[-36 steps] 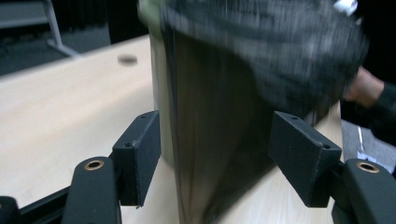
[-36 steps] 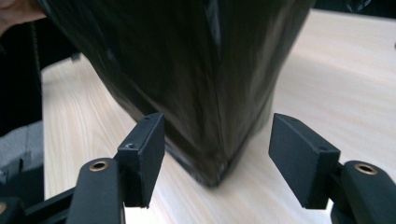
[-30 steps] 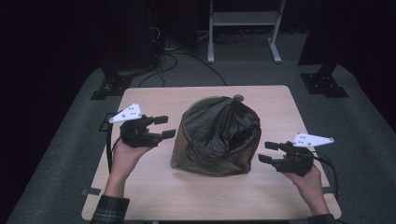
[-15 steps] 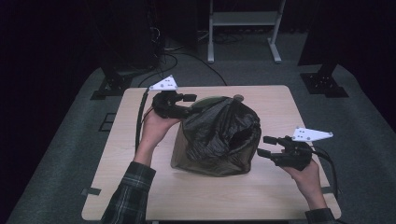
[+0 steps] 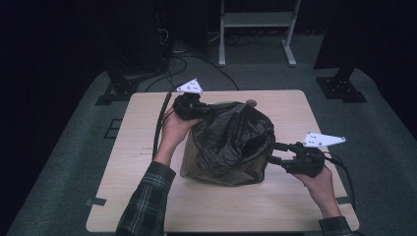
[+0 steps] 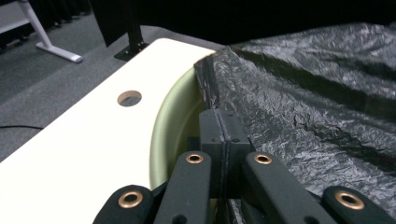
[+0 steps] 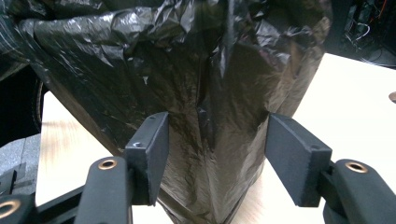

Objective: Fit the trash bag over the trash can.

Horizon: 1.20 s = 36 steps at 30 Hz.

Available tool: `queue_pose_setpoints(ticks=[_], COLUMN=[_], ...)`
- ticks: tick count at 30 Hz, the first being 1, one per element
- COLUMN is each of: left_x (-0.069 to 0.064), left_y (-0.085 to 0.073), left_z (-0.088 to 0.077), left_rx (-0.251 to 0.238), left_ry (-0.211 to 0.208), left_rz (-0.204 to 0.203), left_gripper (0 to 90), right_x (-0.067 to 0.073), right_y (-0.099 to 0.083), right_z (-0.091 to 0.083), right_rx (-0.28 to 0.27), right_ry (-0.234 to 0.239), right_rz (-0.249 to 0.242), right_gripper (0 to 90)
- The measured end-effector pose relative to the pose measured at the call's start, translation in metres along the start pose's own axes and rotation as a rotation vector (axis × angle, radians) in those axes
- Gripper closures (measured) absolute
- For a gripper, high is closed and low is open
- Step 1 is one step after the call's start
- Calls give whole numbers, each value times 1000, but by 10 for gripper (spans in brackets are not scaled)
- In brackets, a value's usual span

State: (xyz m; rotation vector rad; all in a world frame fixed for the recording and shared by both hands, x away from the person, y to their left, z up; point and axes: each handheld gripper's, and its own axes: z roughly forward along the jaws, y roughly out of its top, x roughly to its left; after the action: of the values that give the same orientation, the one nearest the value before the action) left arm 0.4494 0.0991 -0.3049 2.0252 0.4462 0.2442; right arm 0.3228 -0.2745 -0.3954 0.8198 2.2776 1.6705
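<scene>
A crinkled black plastic bag [image 5: 231,142] lines and spills over an olive-green bin [image 5: 189,164] standing mid-table. My left gripper [image 5: 196,109] is at the bin's far left corner. In the left gripper view its jaws [image 6: 219,121] are pressed together on the bag's edge [image 6: 317,93], right beside the pale green rim [image 6: 163,126]. My right gripper [image 5: 275,152] is open at the bag's right side. In the right gripper view its fingertips [image 7: 217,154] stand either side of a hanging fold of the bag [image 7: 187,70], apart from it.
The light wooden table [image 5: 147,196] has a round hole [image 5: 251,103] near its far edge, just behind the bin. A white stand [image 5: 255,19] and black stand feet [image 5: 118,91] sit on the grey floor beyond, with cables there.
My left gripper went from the table's left side up and right to the bin's far corner and shut on the bag. My right gripper edged toward the bag.
</scene>
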Motion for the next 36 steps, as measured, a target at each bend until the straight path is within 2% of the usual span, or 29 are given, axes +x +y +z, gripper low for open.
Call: queue_pose_setpoints(ticks=[7, 11, 14, 18, 23, 32, 34, 36], left_x=[20, 35, 43, 50, 52, 46, 45, 44], left_y=[-5, -18, -33, -56, -79, -100, -103, -104], left_z=[-15, -23, -24, -21, -15, -1, 1, 2], left_rx=[-60, -52, -49, -34, -25, -6, -5, -3], left_ry=[67, 110, 121, 119, 108, 74, 69, 68], left_rz=[-65, -107, -144, -195, -233, -260, -262, -266], left_gripper=[897, 897, 897, 897, 897, 897, 897, 897], right_x=[0, 0, -1, -2, -1, 2, 3, 4], right_y=[0, 0, 0, -1, -2, -1, -1, -1], right_z=[3, 4, 5, 10, 15, 21, 22, 22], right_rx=[6, 9, 17, 20, 28, 30, 31, 33], right_ry=[-8, -11, -17, -15, 23, 56, 58, 55], right_rz=[1, -4, -7, -5, -25, -60, -65, -70], right_gripper=[423, 438, 467, 489, 533, 840, 888, 893])
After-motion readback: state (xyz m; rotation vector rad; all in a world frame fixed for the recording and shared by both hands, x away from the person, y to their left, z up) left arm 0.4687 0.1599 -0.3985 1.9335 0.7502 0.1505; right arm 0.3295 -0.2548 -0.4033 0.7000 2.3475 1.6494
